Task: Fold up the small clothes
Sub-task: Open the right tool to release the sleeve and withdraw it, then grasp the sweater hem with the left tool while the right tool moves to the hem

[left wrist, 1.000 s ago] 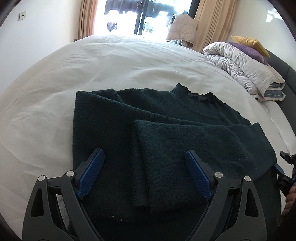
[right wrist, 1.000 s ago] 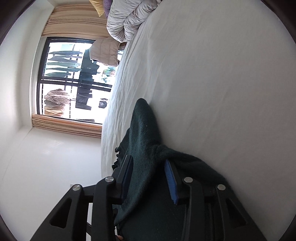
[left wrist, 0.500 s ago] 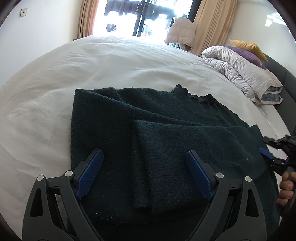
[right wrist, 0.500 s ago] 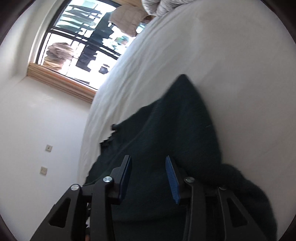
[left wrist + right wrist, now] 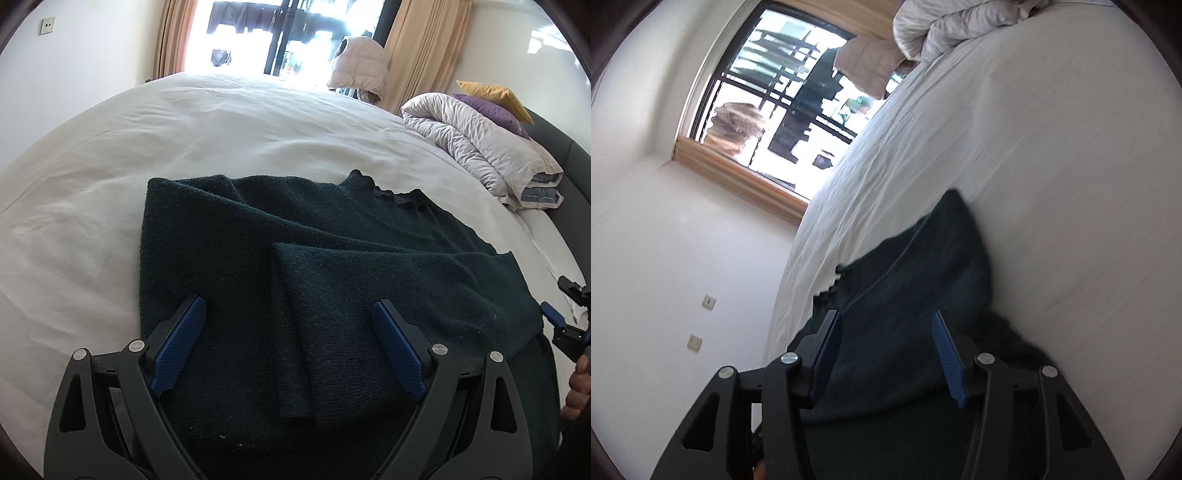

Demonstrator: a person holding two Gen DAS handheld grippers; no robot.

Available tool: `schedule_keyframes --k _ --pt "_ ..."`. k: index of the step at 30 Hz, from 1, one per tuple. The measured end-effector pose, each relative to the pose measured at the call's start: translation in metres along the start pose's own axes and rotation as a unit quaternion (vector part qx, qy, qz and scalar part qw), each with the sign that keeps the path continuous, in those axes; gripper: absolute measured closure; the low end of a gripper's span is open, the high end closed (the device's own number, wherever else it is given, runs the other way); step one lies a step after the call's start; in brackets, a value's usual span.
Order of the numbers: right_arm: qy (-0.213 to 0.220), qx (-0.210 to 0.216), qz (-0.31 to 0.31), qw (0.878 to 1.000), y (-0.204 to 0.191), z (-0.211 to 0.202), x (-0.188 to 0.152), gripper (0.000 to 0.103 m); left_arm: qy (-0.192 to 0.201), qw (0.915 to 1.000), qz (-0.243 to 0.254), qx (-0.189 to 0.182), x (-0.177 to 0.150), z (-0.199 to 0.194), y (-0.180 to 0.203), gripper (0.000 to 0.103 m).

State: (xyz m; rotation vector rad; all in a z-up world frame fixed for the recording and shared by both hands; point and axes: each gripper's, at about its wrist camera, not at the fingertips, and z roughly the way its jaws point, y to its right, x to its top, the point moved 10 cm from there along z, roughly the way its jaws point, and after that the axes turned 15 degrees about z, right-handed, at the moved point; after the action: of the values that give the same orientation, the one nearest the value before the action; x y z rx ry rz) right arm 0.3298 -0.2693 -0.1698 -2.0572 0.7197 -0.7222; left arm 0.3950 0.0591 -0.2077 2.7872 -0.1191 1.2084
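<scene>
Left wrist view: a dark green sweater point(image 5: 332, 280) lies flat on the white bed point(image 5: 184, 140), one sleeve already folded across its body, directly ahead of and beneath the left tool point(image 5: 291, 343), whose jaws stand wide with nothing pinched between them. At that tool's right, the right tool point(image 5: 554, 321) sits beside the sweater's edge; from its own camera, the right tool point(image 5: 886, 354) is opening, knit behind the pads point(image 5: 947, 354) but not pressed by them. The sleeve fold appears finished. The next move likely calls for both tools to pinch the hem and carry it toward the collar.
</scene>
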Motion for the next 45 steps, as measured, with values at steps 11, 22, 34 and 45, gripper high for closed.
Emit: schedule_keyframes --k 11,22,34,45 --pt "0.077 -0.084 -0.055 0.992 0.022 -0.094 -0.007 0.035 -0.018 0.9997 -0.005 -0.016 0.0 -0.032 -0.004 0.011" --pt "0.041 -0.113 -0.3 0.946 0.002 -0.191 -0.133 0.03 0.064 0.9774 0.19 0.066 -0.118 -0.25 0.019 0.008" --pt "0.086 -0.105 -0.29 0.947 0.008 -0.235 -0.15 0.029 0.046 0.8702 0.475 0.122 -0.252 -0.32 0.064 0.008" --pt "0.086 -0.097 -0.285 0.95 -0.003 -0.232 -0.163 0.028 0.077 0.7289 0.66 0.164 -0.318 -0.298 0.112 0.008"
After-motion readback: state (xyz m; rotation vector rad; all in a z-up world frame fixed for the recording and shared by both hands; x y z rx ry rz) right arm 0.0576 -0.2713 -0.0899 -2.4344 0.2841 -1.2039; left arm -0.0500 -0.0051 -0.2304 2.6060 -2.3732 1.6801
